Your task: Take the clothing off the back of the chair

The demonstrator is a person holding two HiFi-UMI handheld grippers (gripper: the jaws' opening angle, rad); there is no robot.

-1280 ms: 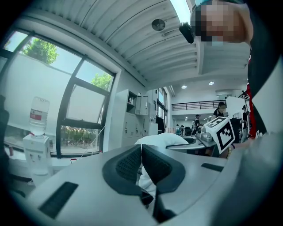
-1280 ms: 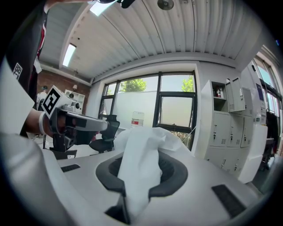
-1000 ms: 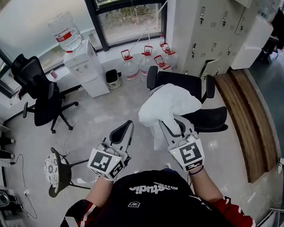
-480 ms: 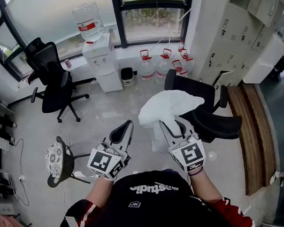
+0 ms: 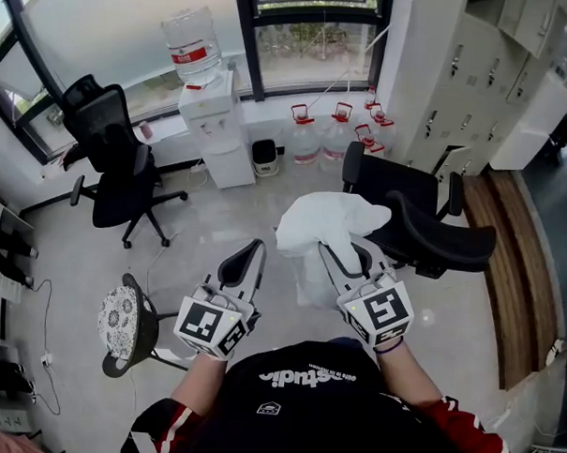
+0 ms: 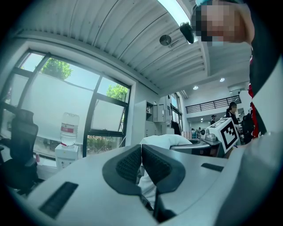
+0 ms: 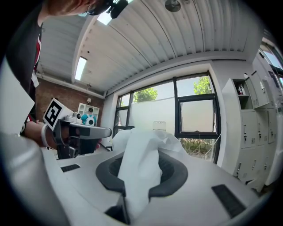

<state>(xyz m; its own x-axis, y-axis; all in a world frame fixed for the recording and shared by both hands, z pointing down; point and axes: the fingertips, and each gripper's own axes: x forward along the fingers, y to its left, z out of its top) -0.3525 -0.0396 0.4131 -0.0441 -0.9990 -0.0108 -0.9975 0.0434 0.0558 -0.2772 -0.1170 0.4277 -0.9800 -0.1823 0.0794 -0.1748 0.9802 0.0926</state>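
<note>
Right gripper (image 5: 344,255) clamped the white clothing (image 5: 323,223), with the black chair (image 5: 432,229) at its 2 o'clock. Left gripper (image 5: 251,255) sat at its 9 o'clock, jaws closed and empty.

The right gripper (image 5: 346,259) is gripping the bunched white garment (image 5: 326,223) and holding it up in front of the black office chair (image 5: 433,237), while the left gripper (image 5: 247,257), jaws together and empty, is pointing forward beside it above the pale floor (image 5: 218,218), near a round stool (image 5: 122,322).
</note>
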